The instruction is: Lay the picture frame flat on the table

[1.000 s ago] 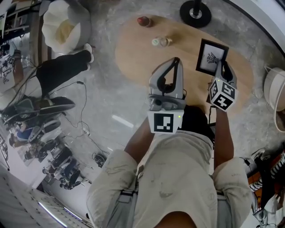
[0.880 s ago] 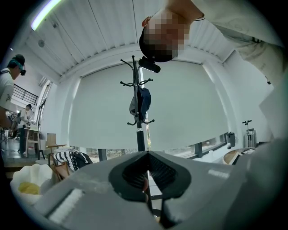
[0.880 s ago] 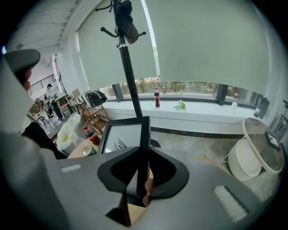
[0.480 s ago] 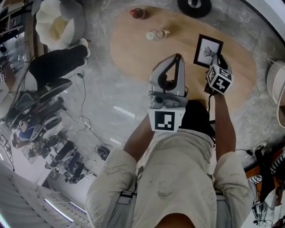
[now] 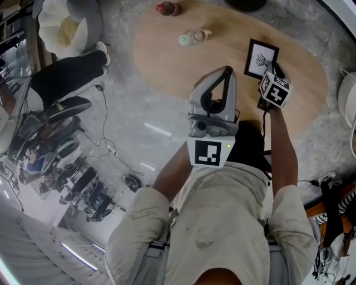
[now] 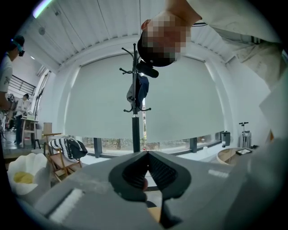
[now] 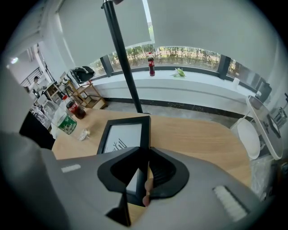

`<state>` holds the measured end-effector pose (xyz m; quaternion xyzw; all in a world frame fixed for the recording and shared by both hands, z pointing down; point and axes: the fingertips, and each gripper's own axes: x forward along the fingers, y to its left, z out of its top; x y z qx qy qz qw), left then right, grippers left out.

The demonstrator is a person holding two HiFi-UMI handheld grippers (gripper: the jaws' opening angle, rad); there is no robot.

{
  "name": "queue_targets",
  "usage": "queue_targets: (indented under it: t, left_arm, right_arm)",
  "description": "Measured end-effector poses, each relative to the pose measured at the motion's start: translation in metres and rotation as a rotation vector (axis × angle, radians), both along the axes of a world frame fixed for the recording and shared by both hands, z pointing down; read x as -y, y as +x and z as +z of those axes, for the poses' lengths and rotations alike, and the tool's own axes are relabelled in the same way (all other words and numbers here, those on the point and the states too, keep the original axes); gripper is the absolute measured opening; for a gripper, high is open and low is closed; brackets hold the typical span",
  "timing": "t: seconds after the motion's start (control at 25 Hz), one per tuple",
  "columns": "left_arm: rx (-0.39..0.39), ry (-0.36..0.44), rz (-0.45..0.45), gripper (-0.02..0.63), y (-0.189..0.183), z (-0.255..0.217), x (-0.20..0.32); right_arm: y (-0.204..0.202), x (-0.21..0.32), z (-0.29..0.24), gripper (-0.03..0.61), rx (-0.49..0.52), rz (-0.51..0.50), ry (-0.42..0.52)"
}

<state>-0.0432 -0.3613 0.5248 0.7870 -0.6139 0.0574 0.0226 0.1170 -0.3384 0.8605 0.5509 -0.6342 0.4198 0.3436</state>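
Observation:
The black picture frame (image 5: 261, 59) with a white print of a plant sits over the right part of the oval wooden table (image 5: 189, 67). My right gripper (image 5: 269, 73) is shut on the frame's near right edge; in the right gripper view the frame (image 7: 123, 139) runs forward from between the jaws, low over the tabletop (image 7: 202, 143). My left gripper (image 5: 221, 75) is held over the table's near edge, shut with nothing in it; in the left gripper view its tips (image 6: 147, 153) meet against the window.
A green-labelled bottle (image 5: 186, 39) and a dark red-capped bottle (image 5: 165, 8) lie at the far side of the table. A coat stand pole (image 7: 121, 49) rises behind it. A white chair (image 5: 69, 25) stands on the left; cables trail across the floor (image 5: 119, 139).
My right gripper has carried the frame downward toward the tabletop and tipped it flatter. The left gripper has sunk a little.

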Motion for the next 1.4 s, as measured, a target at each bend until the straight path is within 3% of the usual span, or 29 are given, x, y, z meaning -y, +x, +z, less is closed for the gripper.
queue_targets:
  t: [0.8,1.4]
  left_arm:
    - [-0.003,-0.108,0.003,0.005,-0.001,0.044,-0.017]
    - [0.007,-0.102,0.016,0.005,0.004,0.038,-0.018]
  right_arm:
    - [0.003,-0.023,0.065,0.07,-0.044,-0.023,-0.106]
    - [0.001,-0.021,0.069,0.072,-0.059,-0.049,-0.136]
